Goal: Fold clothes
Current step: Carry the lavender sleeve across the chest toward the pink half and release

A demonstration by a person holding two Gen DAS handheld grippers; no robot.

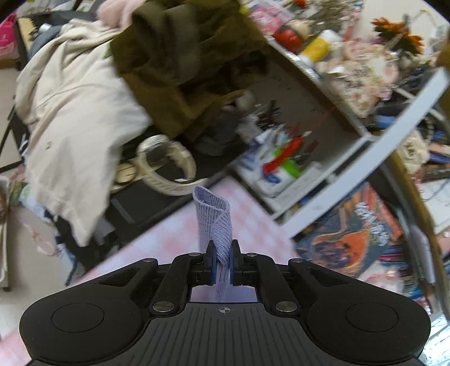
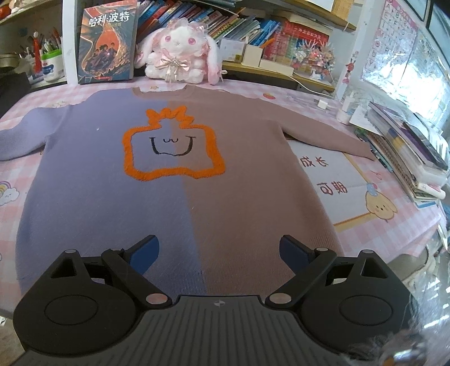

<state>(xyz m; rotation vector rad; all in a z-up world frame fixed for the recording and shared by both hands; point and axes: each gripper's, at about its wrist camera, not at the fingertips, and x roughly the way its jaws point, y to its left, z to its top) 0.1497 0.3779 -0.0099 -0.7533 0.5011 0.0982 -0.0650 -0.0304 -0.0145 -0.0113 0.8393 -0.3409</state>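
Lying flat, half-lilac half-brown sweater (image 2: 180, 197), left claw (image 1: 223, 263) pinching its lilac cuff (image 1: 215, 222), right claw (image 2: 219, 253) spread

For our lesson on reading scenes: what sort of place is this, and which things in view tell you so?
Most likely a child's bedroom or study corner at home. A plush rabbit sits before shelves packed with books, and a two-tone sweater lies spread on a pink checked tablecloth.

I see a bench (image 2: 393, 225) under a pink checked cloth, bookshelves (image 2: 253, 25) packed along the back, a window (image 2: 422, 70) bright at right, and coats heaped on a chair (image 1: 70, 112) beside a white shelf unit (image 1: 379, 124).
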